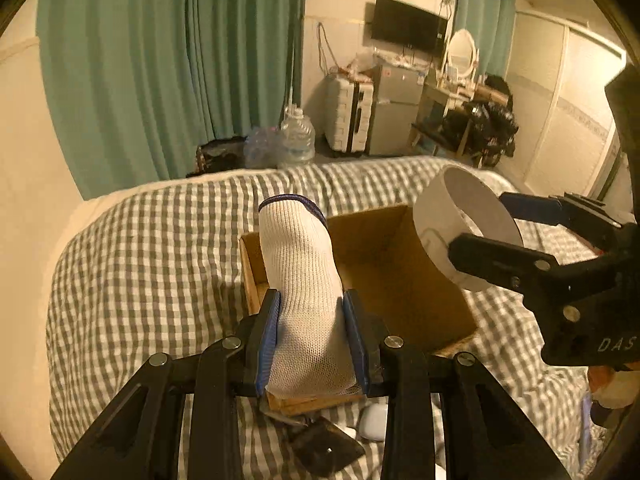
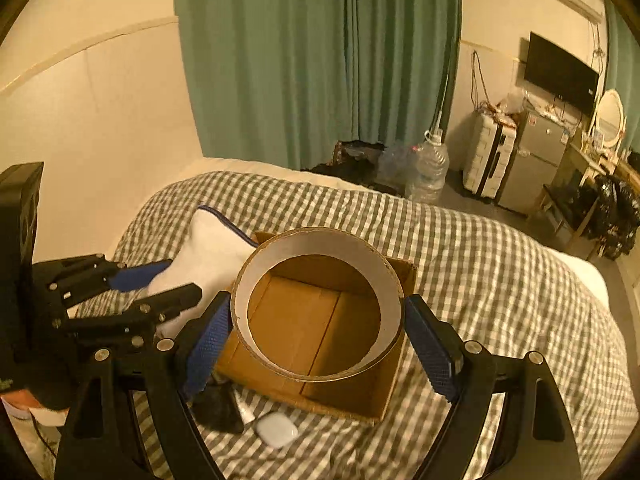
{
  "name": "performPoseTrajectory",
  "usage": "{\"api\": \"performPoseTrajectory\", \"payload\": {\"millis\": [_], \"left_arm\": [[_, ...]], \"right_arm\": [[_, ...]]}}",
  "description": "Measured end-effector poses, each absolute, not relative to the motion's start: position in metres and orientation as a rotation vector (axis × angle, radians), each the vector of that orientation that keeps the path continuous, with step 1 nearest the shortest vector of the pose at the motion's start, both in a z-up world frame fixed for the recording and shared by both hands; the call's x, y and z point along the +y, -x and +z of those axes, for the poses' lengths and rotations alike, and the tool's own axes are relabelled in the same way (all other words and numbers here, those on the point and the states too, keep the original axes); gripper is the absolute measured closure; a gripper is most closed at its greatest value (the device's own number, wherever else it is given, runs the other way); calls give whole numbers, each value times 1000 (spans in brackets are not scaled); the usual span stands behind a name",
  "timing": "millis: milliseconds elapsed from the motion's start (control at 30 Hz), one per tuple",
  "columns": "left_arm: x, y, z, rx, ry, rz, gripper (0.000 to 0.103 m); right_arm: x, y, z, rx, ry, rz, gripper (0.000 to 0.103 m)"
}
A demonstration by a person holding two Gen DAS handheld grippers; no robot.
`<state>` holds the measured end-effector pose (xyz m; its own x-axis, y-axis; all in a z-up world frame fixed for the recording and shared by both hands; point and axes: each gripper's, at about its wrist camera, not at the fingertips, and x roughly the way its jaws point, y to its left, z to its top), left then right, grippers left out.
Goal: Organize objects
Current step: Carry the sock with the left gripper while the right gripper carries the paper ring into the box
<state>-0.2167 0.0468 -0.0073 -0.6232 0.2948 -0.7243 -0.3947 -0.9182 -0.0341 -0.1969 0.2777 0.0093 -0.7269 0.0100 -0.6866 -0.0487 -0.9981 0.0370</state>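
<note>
My left gripper (image 1: 312, 340) is shut on a white knitted glove with a dark blue cuff (image 1: 300, 264) and holds it above the near left corner of an open cardboard box (image 1: 396, 280). The glove also shows in the right wrist view (image 2: 208, 248). My right gripper (image 2: 316, 340) is shut on a wide white tape roll (image 2: 320, 248) and holds it above the same box (image 2: 320, 392). In the left wrist view the right gripper (image 1: 496, 224) and the roll (image 1: 452, 216) hang over the box's right side. The box's floor looks bare.
The box sits on a bed with a grey-and-white checked cover (image 1: 160, 264). A white earbud case (image 2: 277, 430) and a dark flat object (image 2: 218, 408) lie on the cover near the box's front. Past the bed stand a water jug (image 1: 296, 136), suitcase and fridge.
</note>
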Motion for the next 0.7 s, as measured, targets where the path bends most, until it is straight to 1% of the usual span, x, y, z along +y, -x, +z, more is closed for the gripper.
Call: {"api": "performPoseTrajectory", "payload": {"millis": [333,567,700], "left_arm": [[76,256,-60,208,1197,2453,71],[85,270,-89,231,1242,2420,71],[92,270,-100,240,1254,2400,71]], "right_arm": [[305,255,-59,153,1278,2846,18],[314,271,-89,180,1318,2830,18],[315,276,-96,166,1333,2823,18]]}}
